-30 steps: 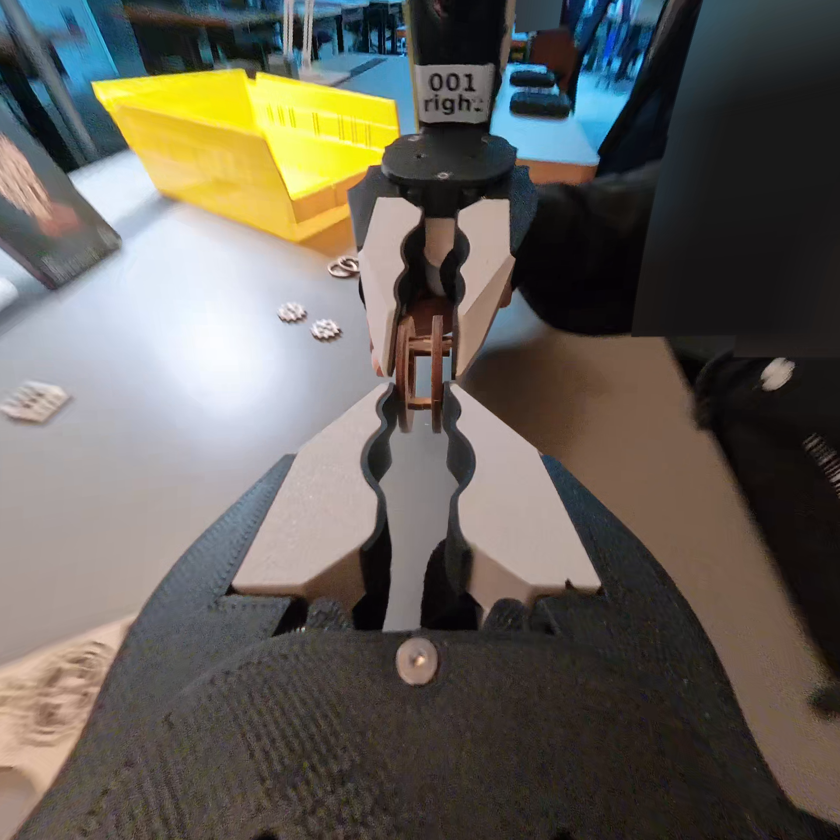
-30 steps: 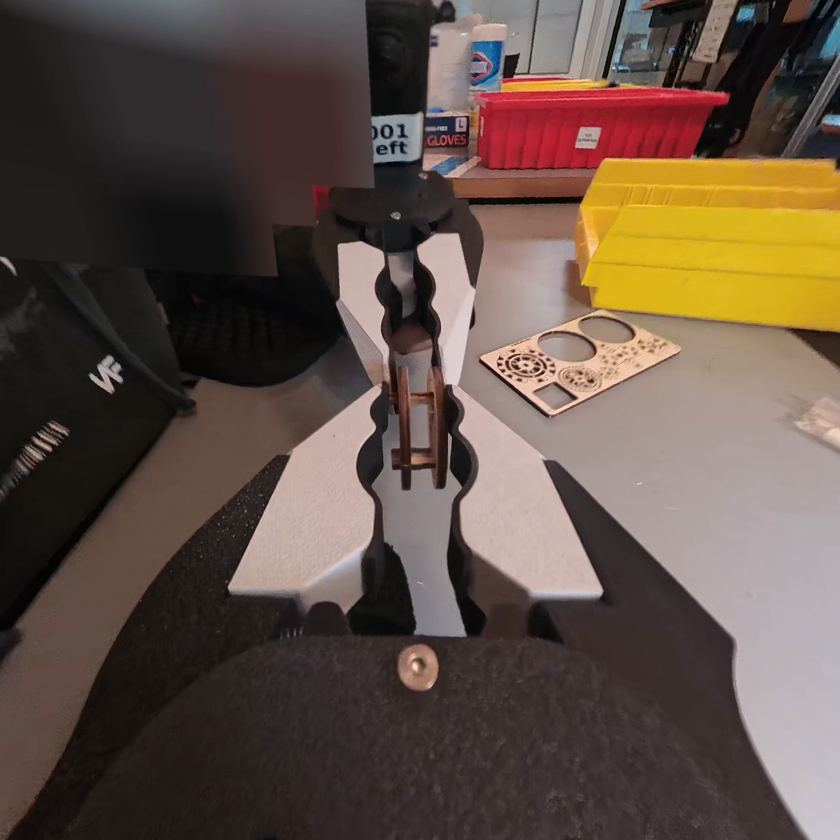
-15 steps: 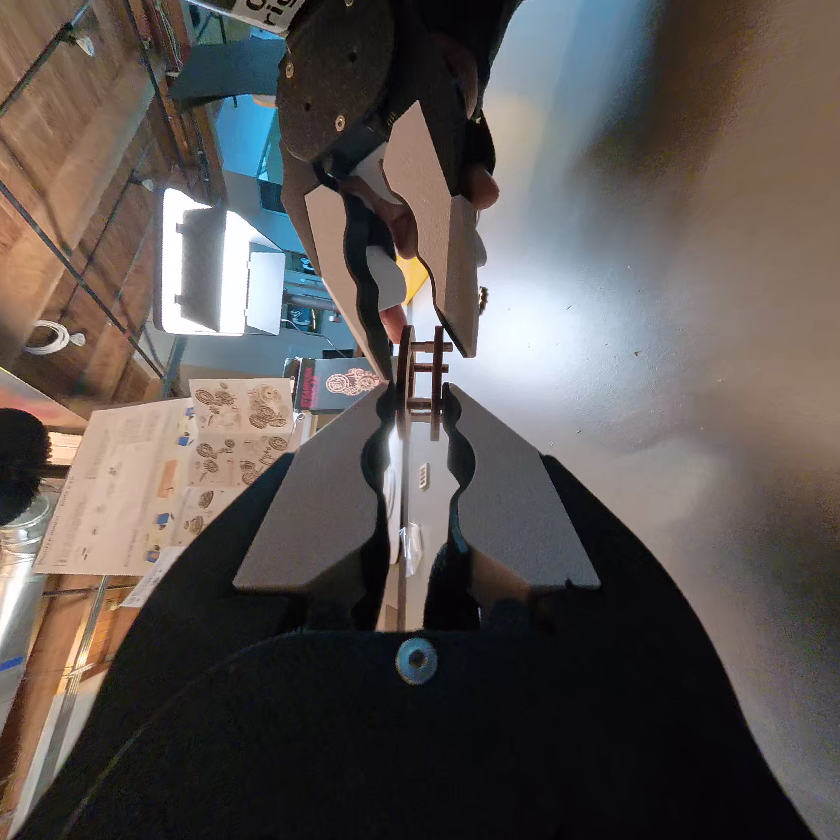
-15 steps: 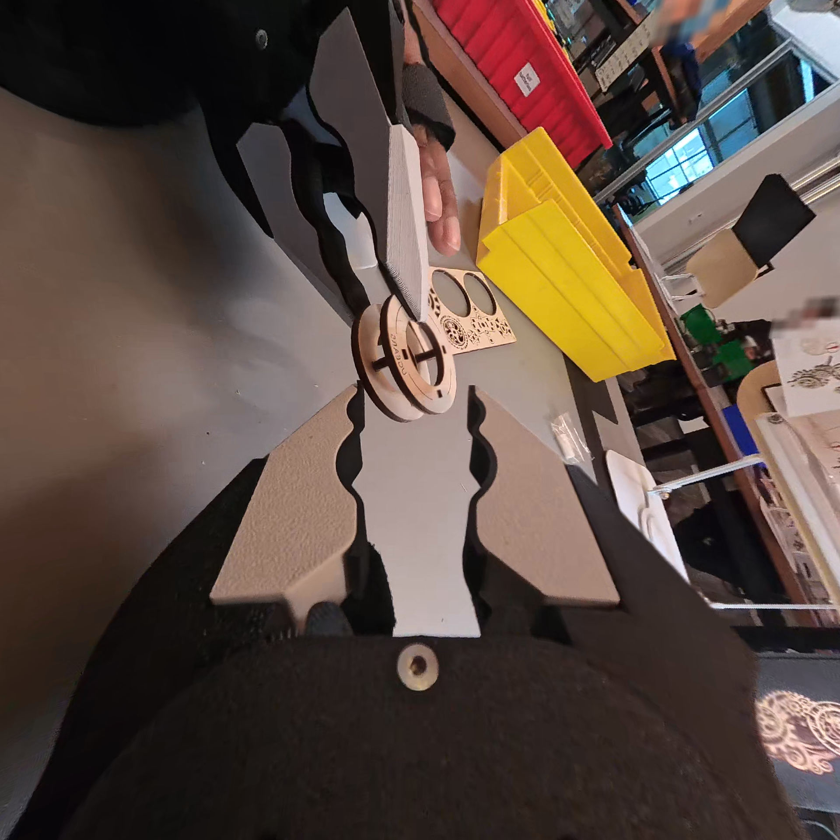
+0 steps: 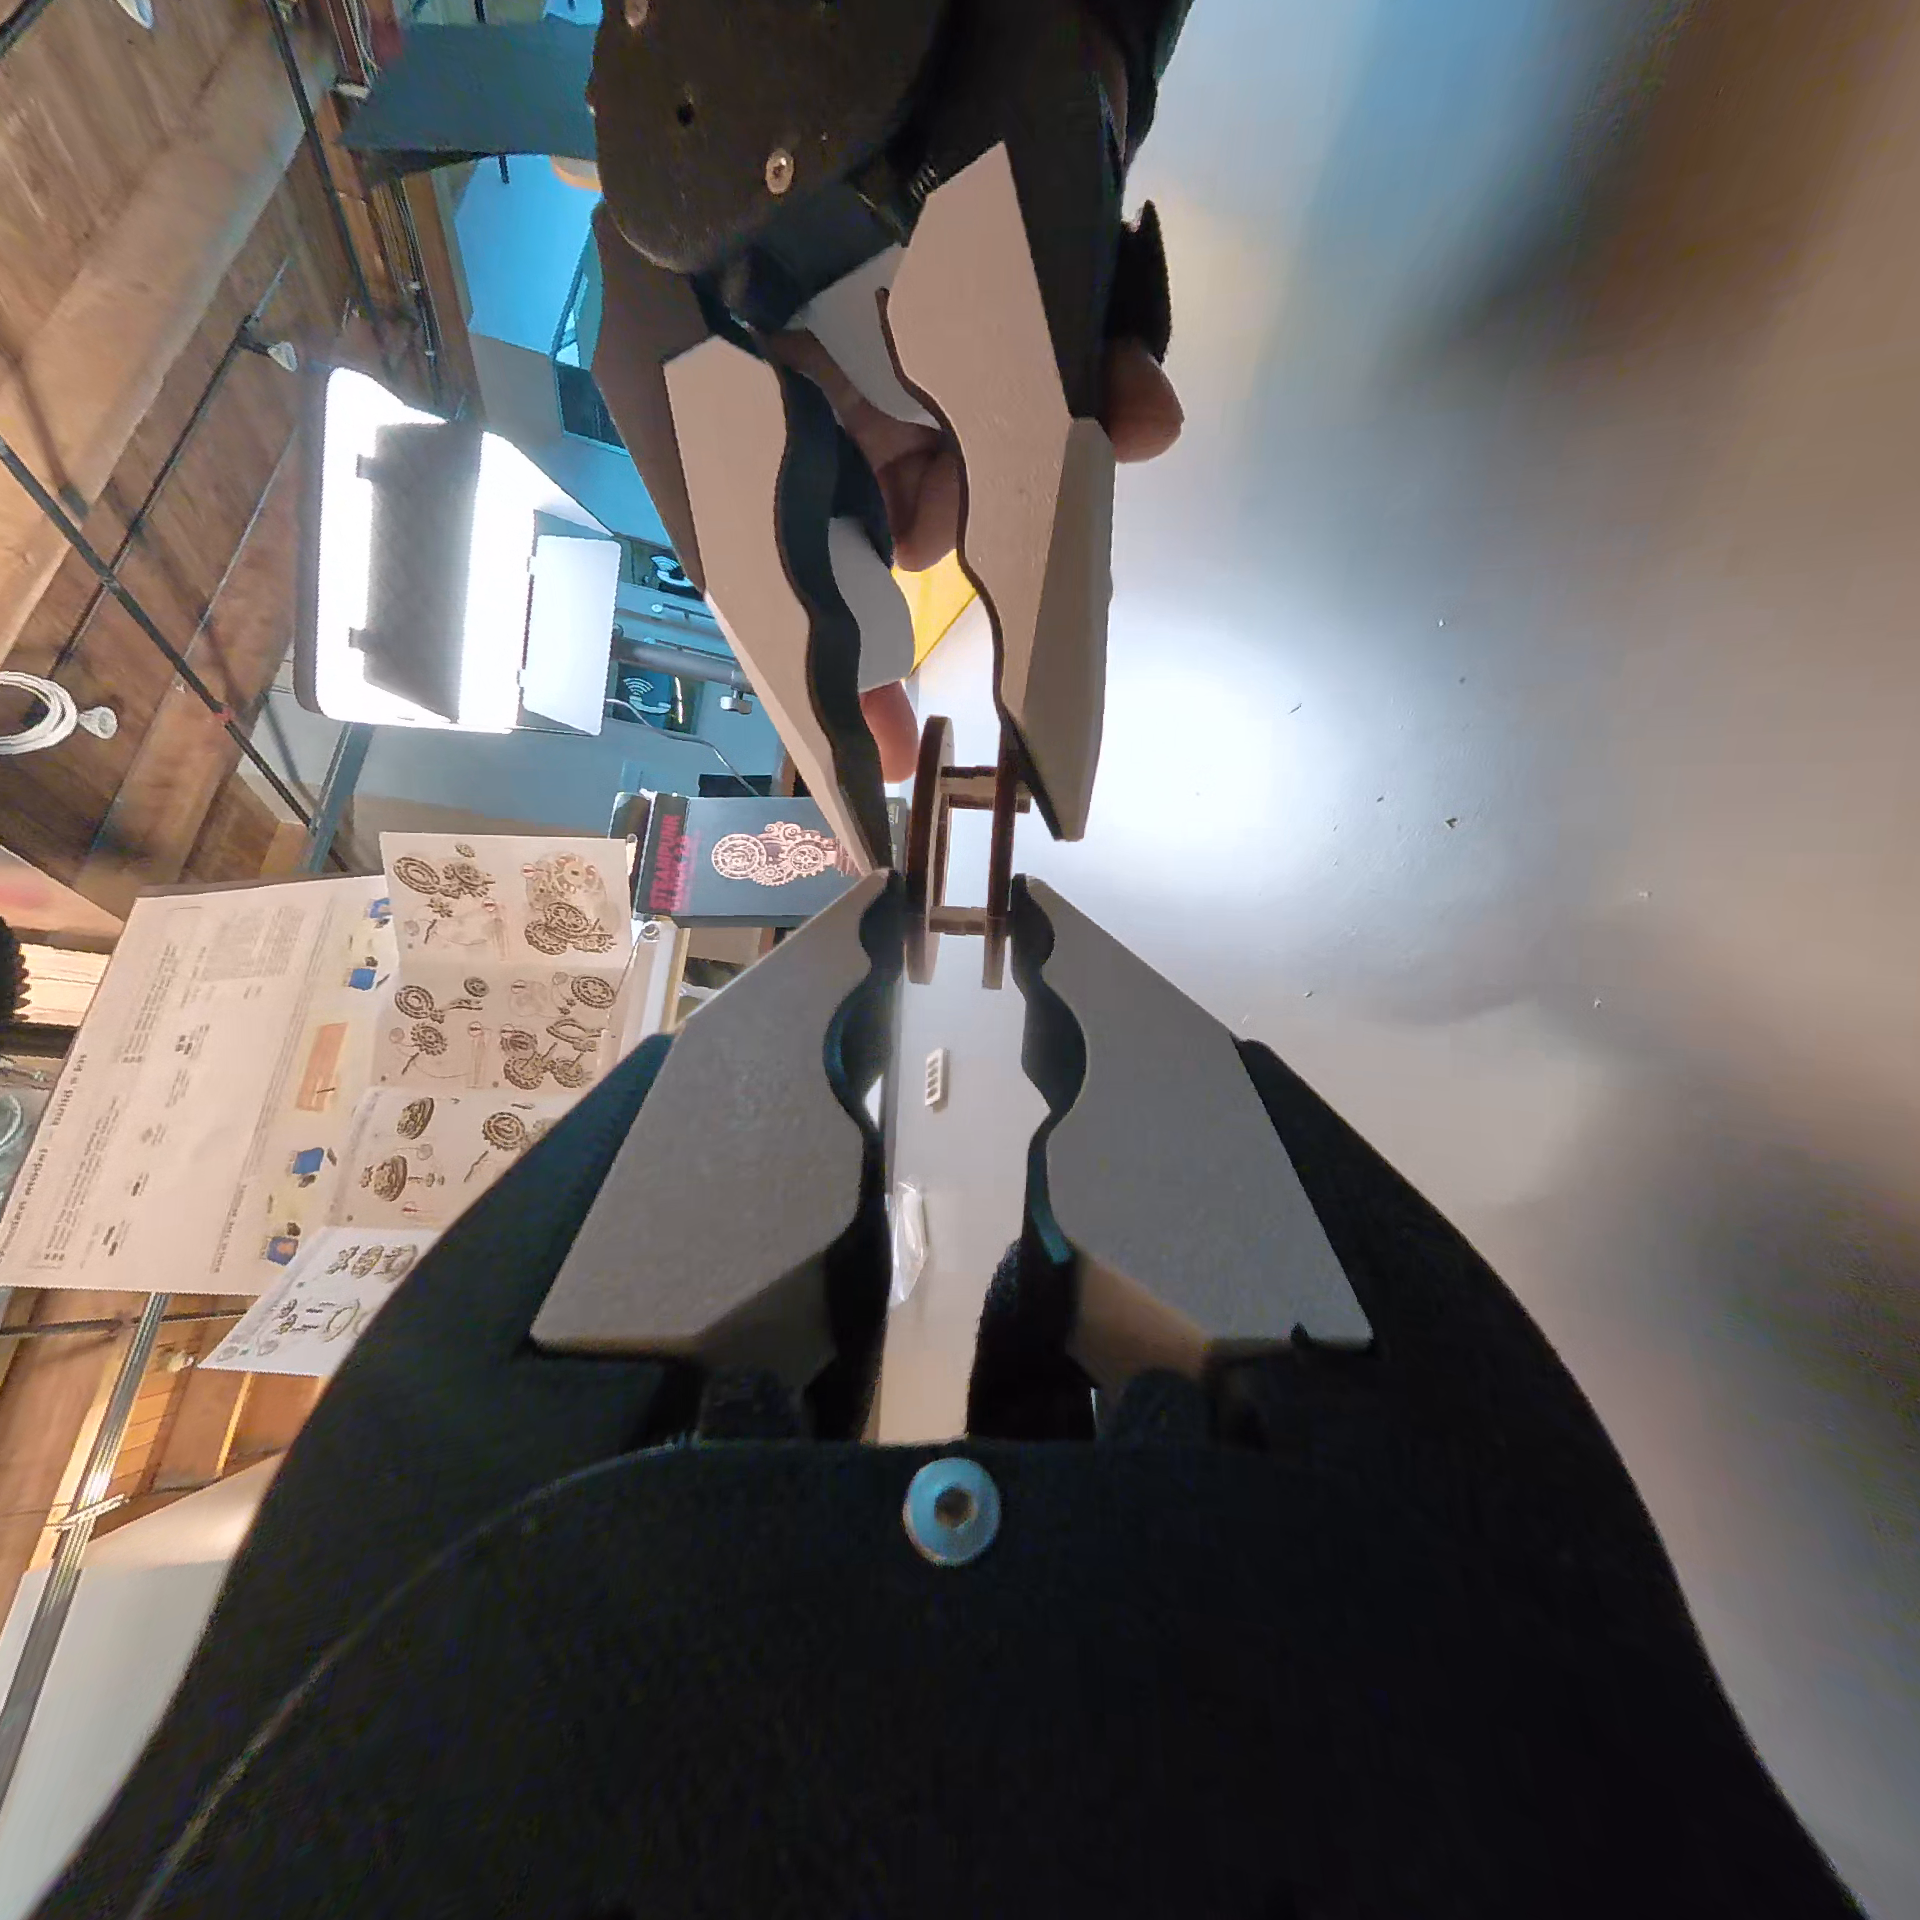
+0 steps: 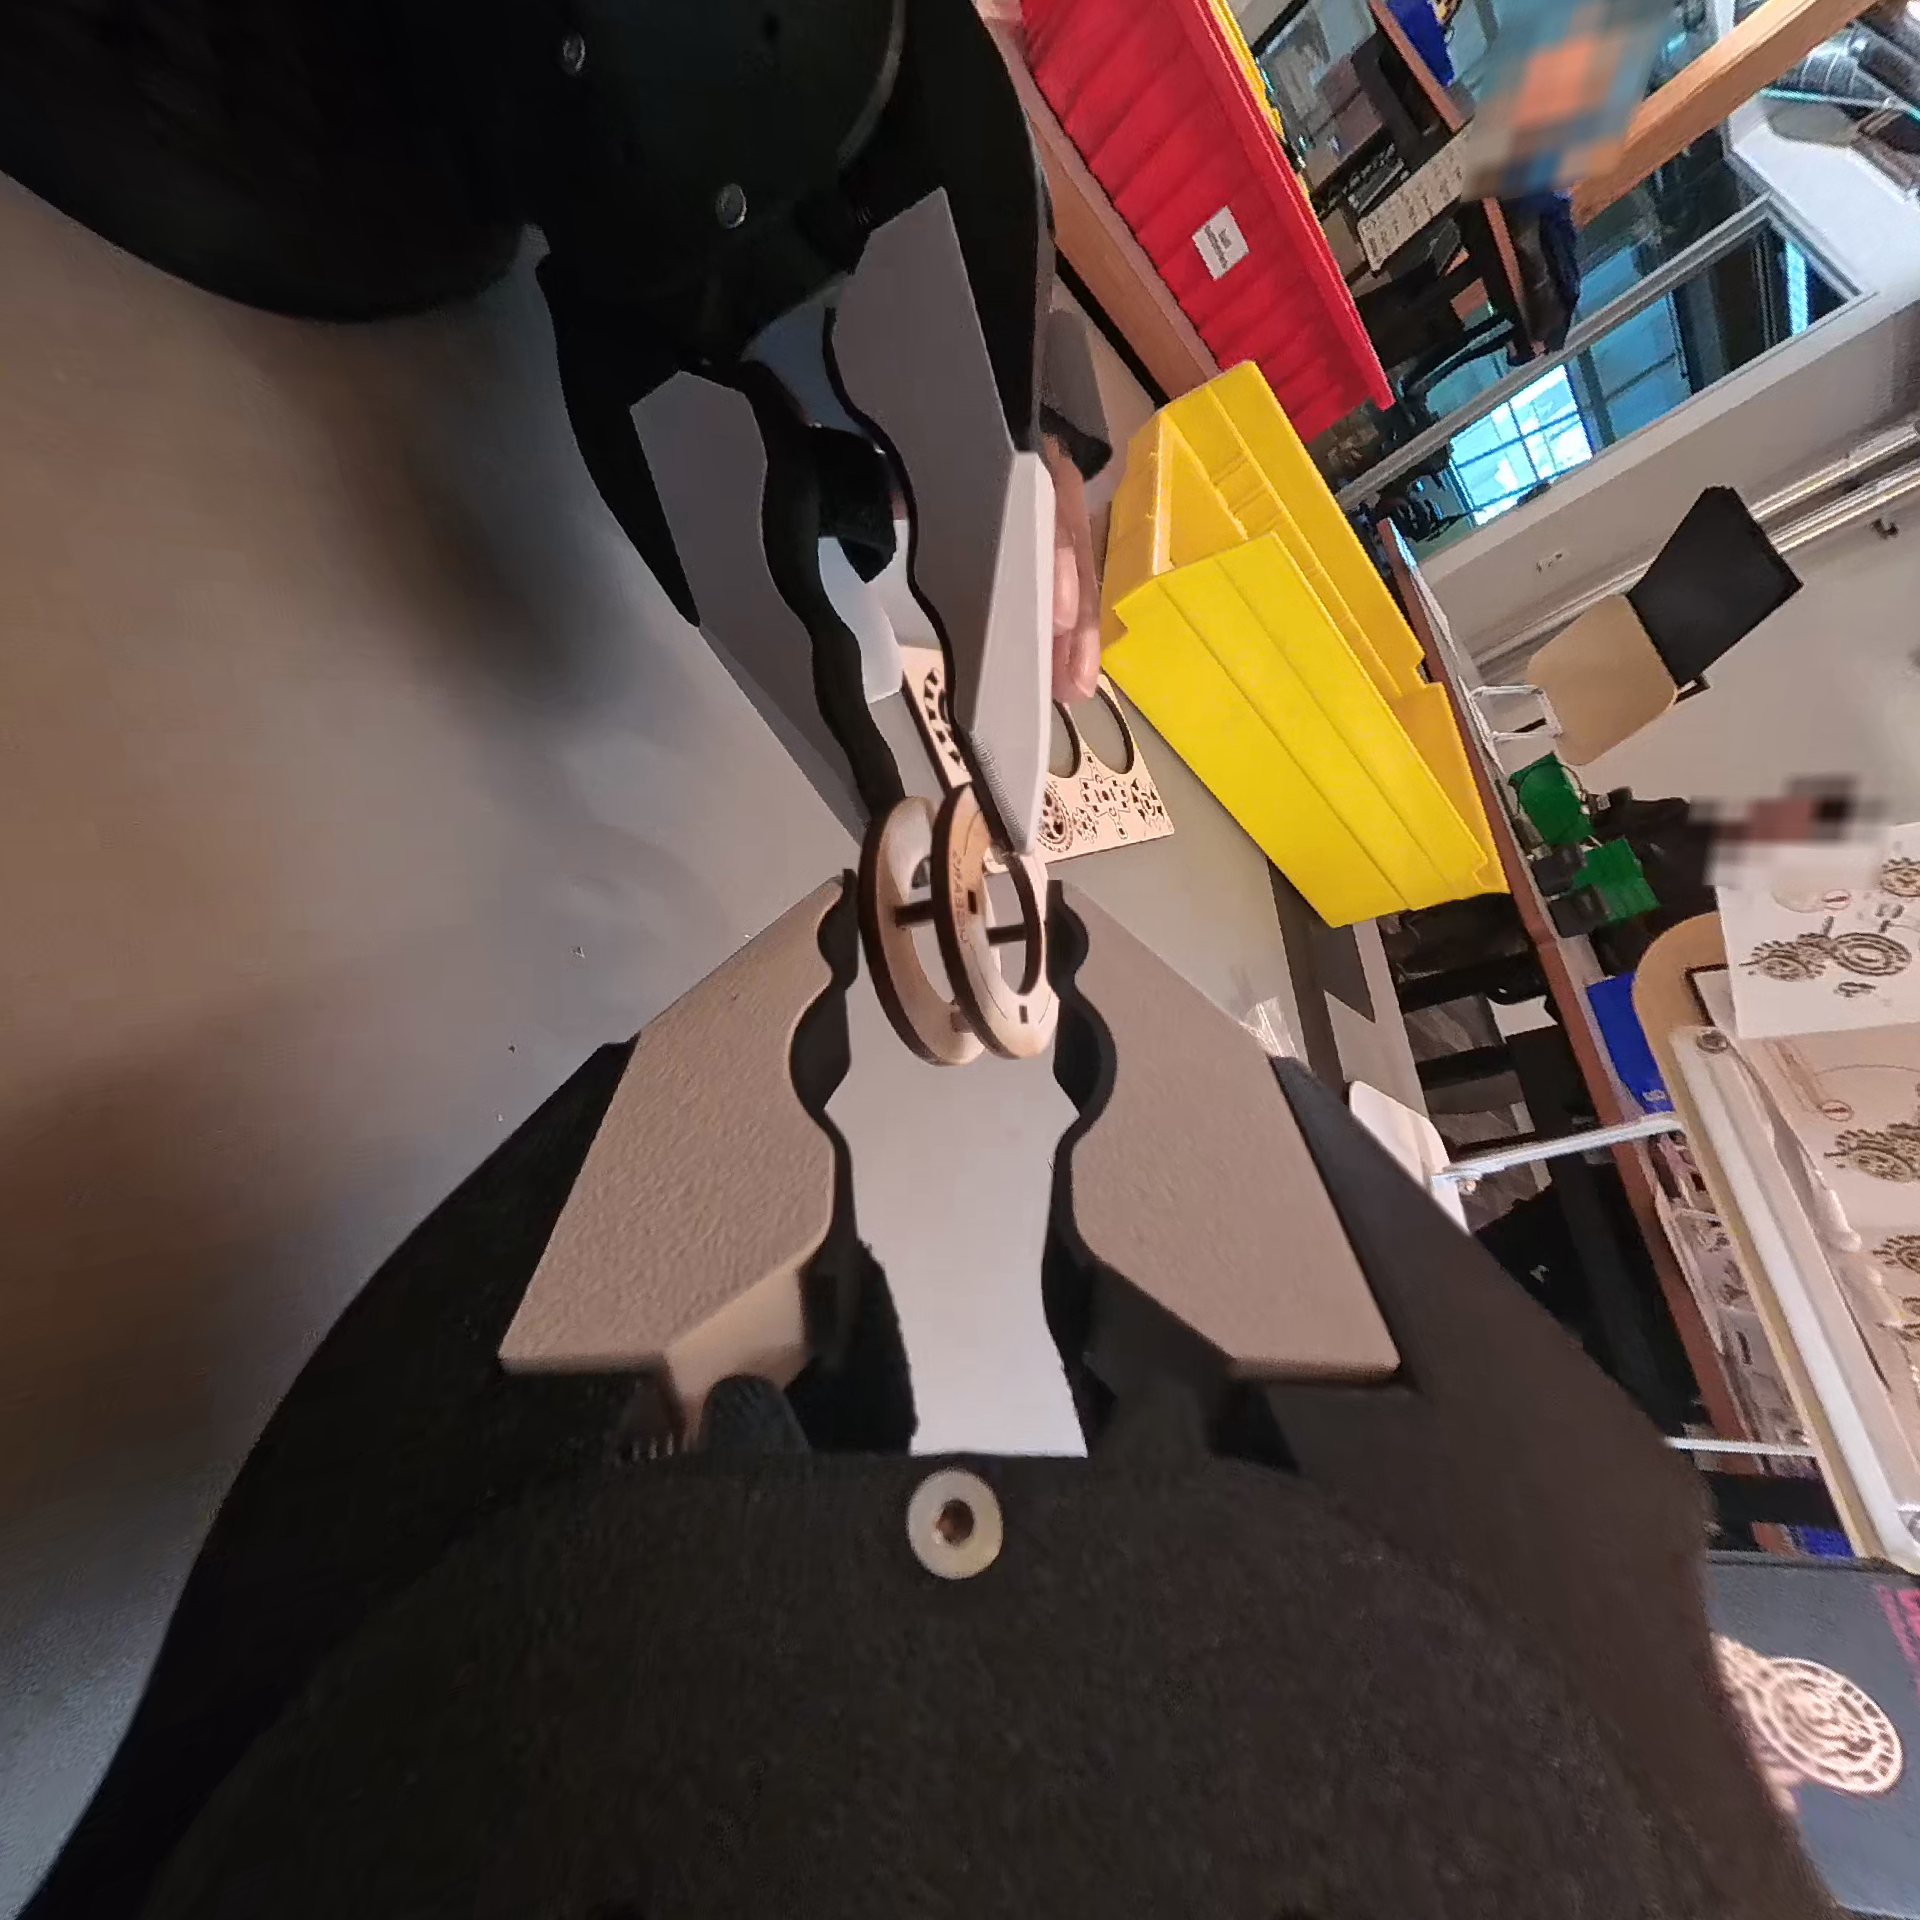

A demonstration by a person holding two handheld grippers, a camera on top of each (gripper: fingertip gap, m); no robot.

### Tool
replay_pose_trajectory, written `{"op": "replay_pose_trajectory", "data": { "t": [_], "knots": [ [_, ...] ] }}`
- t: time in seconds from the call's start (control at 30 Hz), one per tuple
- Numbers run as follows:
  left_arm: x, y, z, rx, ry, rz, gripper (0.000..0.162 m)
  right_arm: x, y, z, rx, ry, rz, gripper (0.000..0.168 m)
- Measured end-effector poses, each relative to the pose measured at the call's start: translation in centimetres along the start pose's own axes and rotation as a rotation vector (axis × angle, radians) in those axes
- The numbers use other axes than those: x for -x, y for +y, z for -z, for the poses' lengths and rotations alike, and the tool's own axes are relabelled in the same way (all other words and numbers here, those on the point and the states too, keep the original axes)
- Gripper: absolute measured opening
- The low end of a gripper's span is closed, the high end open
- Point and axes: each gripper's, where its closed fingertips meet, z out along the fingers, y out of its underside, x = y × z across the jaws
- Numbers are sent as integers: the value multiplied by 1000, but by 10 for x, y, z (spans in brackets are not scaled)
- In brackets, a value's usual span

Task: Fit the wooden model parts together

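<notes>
At the frame centre the left gripper point(image 5: 951, 914) clenches the small two-ring wooden spool point(image 5: 961, 868) – the right gripper point(image 6: 951, 935), jaws released around it, probably must re-grip next.

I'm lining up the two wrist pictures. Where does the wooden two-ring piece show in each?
Left wrist view: the ring piece is seen edge-on at centre, just above the middle, between the near fingers' tips.
Right wrist view: the ring piece shows its ring faces at centre, between the near fingertips.
Shared landmark: the dark box with gear art, at and at the lower right corner.
</notes>
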Motion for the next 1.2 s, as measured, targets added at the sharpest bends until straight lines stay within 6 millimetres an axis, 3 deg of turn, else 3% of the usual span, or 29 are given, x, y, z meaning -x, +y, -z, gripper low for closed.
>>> {"op": "replay_pose_trajectory", "data": {
  "t": [0.13, 0.37, 0.7, 1.0, 1.1, 1.2],
  "knots": [
    [2, 1, 0, 9, 2, 36, 18, 1, -1, -1, 7, 3, 14, 22],
    [2, 0, 1, 5, 61, 229, 19, -1, -1, -1, 14, 7, -18, 22],
    [2, -15, 7, -174, 358, 921, 19, 4, -17, 8, -123, -199, -385, 20],
    [19, -24, 15, -353, 452, 1255, 21, -7, -31, 17, -263, -274, -617, 20],
    [19, -25, 14, -371, 464, 1311, 30, -13, -32, 20, -320, -295, -711, 20],
    [21, -27, 13, -371, 458, 1334, 20, -16, -35, 23, -371, -324, -781, 20]
  ]
}}
